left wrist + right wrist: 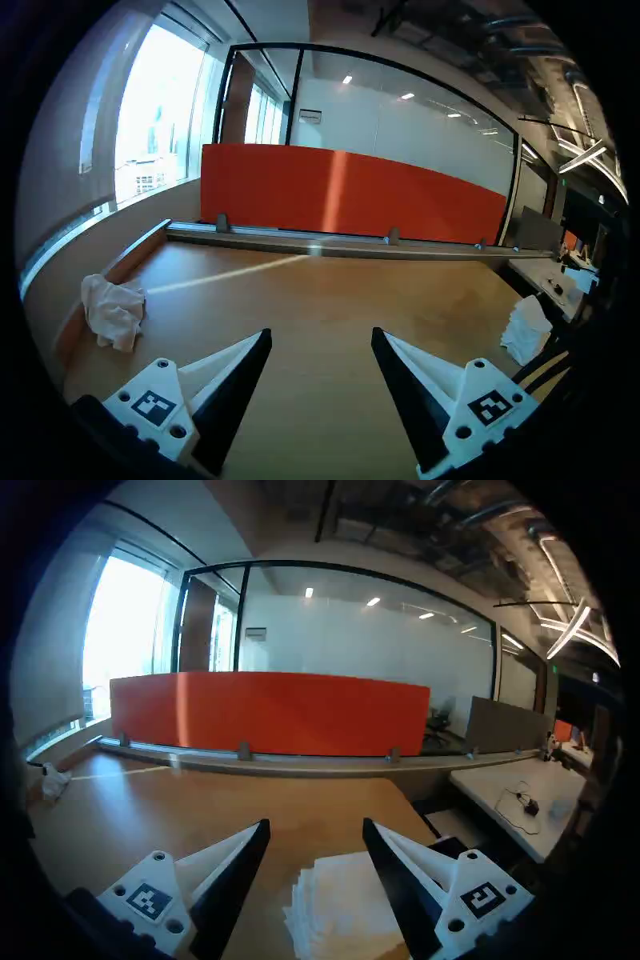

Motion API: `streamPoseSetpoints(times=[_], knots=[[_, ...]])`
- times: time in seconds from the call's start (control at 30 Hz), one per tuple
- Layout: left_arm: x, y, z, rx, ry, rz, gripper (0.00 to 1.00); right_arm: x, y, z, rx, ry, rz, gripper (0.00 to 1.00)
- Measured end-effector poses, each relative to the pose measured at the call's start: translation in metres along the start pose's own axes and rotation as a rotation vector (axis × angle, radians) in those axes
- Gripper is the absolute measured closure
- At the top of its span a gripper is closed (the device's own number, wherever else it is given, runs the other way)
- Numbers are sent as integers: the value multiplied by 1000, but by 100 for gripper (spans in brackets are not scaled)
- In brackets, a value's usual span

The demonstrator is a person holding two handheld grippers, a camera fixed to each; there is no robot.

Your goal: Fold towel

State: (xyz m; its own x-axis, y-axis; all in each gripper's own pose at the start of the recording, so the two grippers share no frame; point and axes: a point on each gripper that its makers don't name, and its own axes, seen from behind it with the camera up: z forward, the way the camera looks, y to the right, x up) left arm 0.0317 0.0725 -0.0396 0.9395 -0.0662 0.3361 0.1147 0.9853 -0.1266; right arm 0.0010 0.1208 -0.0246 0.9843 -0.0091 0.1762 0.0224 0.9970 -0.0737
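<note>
Your table [336, 320] is smooth wood with a soft shine. The crumpled towel [112, 312] is soft white cloth, all wrinkly. The folded stack [344, 904] looks like cloth too. The orange screen [352, 200] looks matt.

You're at a wooden desk [320, 296] with an orange divider panel [352, 196] along its far edge. Bright window [156, 128] left, sun stripe across the wood. Glass wall [400, 112] behind. Strip lights [572, 628] overhead, white desk [512, 788] right.
</note>
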Motion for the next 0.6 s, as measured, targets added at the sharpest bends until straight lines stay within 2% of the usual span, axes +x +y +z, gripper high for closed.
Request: streamPoseSetpoints(times=[0.27,0.6], knots=[[14,-10,4,24,51,-4,8,19,-36,2,30,59,30,10],[33,-17,9,36,118,7,8,32,-89,8,67,90,30,11]])
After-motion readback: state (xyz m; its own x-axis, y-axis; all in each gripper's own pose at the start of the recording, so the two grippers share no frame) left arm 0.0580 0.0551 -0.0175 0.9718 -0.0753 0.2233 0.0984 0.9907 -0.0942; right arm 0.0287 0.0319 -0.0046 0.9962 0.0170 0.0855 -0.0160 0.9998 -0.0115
